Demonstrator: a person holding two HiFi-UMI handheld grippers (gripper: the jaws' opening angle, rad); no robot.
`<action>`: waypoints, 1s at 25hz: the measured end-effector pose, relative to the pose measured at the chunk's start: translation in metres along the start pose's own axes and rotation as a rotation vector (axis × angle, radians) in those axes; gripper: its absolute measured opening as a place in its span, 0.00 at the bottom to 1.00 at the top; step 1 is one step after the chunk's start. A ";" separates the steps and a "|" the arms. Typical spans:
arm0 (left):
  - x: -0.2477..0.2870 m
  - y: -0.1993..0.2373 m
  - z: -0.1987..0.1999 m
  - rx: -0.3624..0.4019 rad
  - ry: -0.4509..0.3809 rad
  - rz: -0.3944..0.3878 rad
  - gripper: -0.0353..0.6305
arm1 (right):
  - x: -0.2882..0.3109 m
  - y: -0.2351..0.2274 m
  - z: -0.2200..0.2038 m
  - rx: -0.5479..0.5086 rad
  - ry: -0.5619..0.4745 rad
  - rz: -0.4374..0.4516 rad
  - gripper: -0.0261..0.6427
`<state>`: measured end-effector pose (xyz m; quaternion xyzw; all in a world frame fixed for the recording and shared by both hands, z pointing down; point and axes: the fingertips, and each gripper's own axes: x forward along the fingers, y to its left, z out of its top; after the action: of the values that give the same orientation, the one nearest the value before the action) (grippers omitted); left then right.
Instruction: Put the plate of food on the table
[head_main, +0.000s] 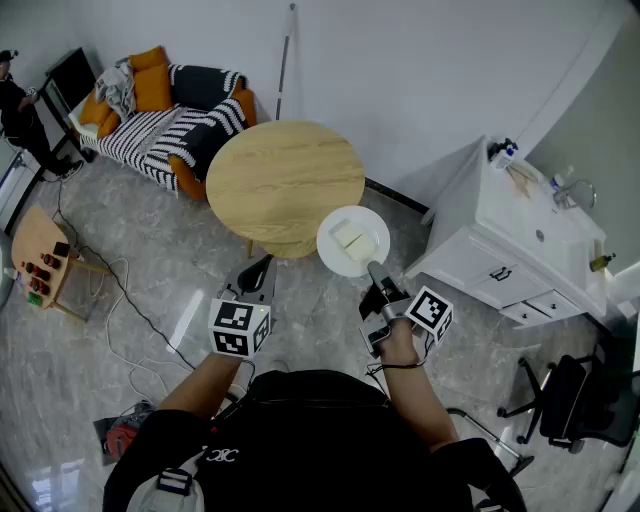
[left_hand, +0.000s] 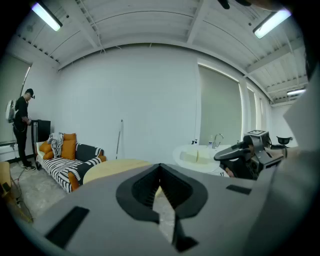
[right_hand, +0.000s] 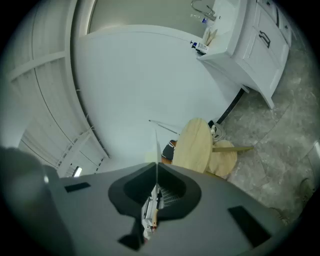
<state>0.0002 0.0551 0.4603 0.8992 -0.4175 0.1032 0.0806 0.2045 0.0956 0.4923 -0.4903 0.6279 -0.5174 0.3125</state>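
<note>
Your right claw (head_main: 373, 270) pinches the plate of food (head_main: 352, 240) by its rim, in the air beside the round surface (head_main: 270, 180). I think it is not set down yet. Your left claw (head_main: 256, 277) is closed and empty.

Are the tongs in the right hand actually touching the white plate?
Touching. The right gripper view shows the right tongs shut on the plate, seen edge-on as a thin white line pinched between them. The head view agrees.

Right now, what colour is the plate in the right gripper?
White; the plate shows best in the head view.
</note>
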 end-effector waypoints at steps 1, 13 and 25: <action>0.001 0.001 0.000 -0.002 0.003 0.001 0.06 | 0.001 -0.001 0.000 0.009 0.000 -0.002 0.07; 0.007 0.010 -0.001 -0.022 0.019 -0.009 0.06 | 0.008 -0.013 -0.010 0.039 0.010 -0.053 0.07; -0.002 0.032 -0.004 -0.026 0.022 -0.002 0.06 | 0.026 -0.005 -0.029 0.050 0.022 -0.032 0.07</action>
<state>-0.0262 0.0371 0.4652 0.8973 -0.4171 0.1075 0.0969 0.1719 0.0813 0.5079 -0.4865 0.6104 -0.5431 0.3094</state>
